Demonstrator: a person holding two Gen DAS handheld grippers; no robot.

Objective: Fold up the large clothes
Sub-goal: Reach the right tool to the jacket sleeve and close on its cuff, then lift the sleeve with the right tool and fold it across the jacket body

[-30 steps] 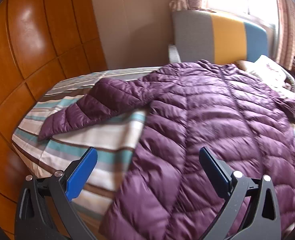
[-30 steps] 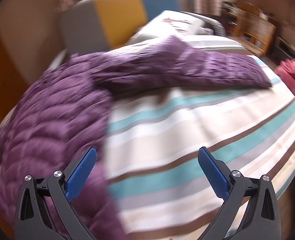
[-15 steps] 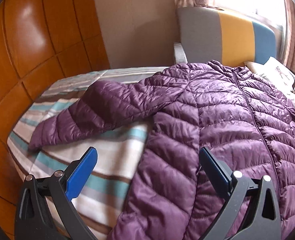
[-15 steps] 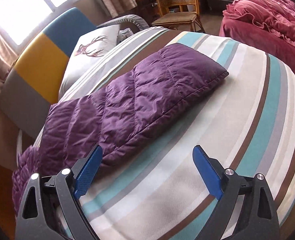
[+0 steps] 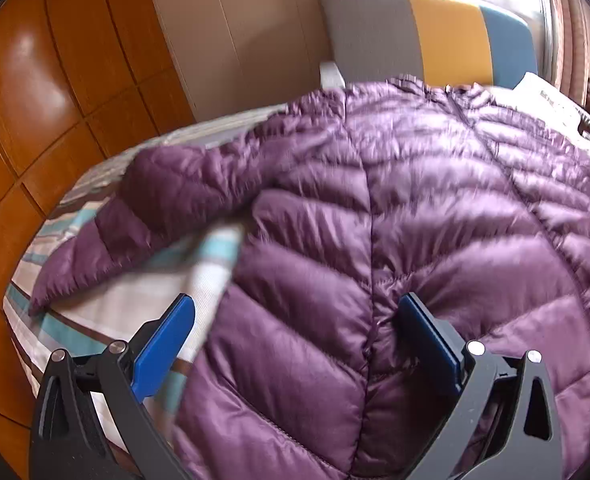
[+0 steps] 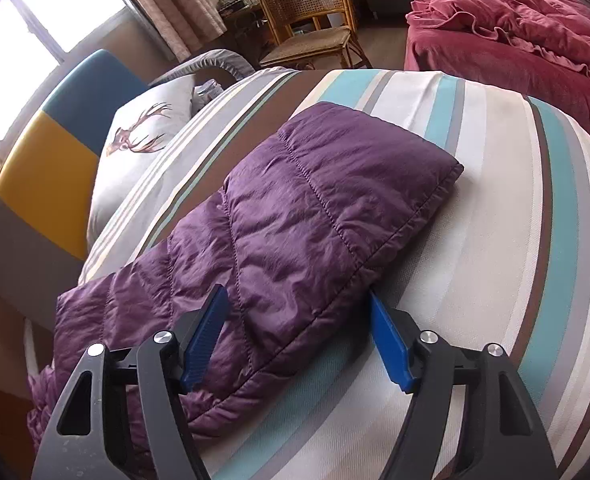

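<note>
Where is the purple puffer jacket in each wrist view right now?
Left wrist: purple puffer jacket fills the centre and right, one sleeve reaching left.
Right wrist: only a sleeve shows, lying diagonally from lower left to centre, partly between the closing right hand-held gripper pads.
Shared landmark: the grey, yellow and blue headboard.

- Two black, angular plastic arms with triangular cut-outs are seen on the left gripper point(image 5: 295, 344).
- Ribbed blue pads point(image 6: 205, 340) are fitted to the right gripper point(image 6: 299, 340).
- Round silver screws point(image 6: 163, 337) are set into each arm.
</note>
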